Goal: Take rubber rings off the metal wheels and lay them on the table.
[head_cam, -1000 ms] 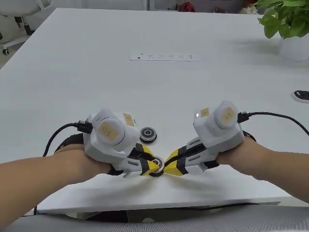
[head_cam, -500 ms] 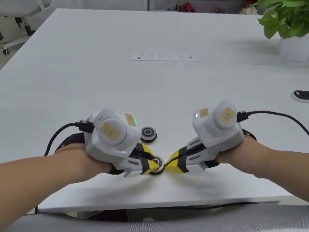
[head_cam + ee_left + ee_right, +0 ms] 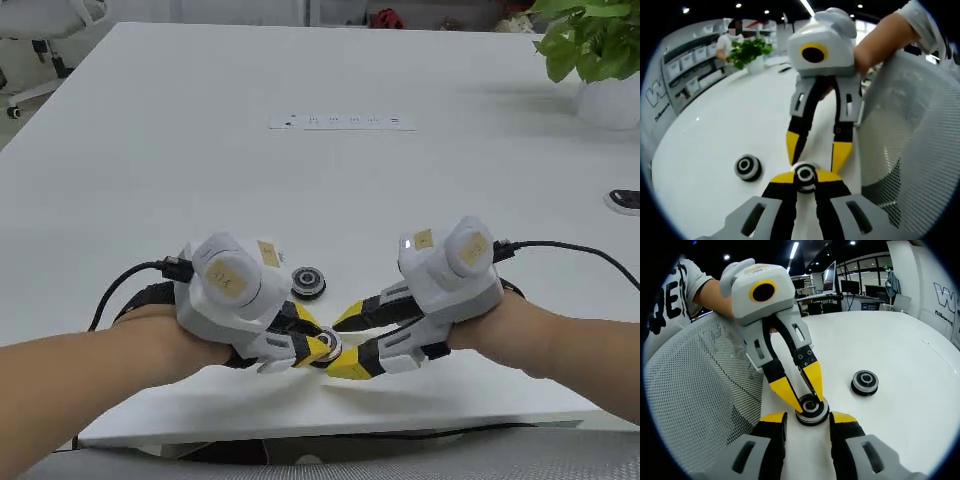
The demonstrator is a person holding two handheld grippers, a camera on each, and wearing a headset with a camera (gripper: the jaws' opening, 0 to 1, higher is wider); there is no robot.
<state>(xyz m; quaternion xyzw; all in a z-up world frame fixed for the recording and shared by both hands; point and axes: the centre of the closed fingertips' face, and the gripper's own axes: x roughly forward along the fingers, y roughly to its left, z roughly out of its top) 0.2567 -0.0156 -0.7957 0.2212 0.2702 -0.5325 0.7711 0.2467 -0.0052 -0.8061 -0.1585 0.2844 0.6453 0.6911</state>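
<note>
Metal wheel [image 3: 811, 406], silver hub inside a black rubber ring [image 3: 816, 419], sits near the table's [image 3: 400, 180] front edge, pinched by the left gripper [image 3: 805, 176]. Right gripper [image 3: 807, 418] jaws stand spread either side. Second wheel [image 3: 308, 281] lies nearby.

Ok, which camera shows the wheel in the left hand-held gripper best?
The right gripper view: the wheel sits close, its dark ring and metal hub clear. The left gripper view shows it face-on but smaller; the head view, mostly hidden between jaws.
</note>
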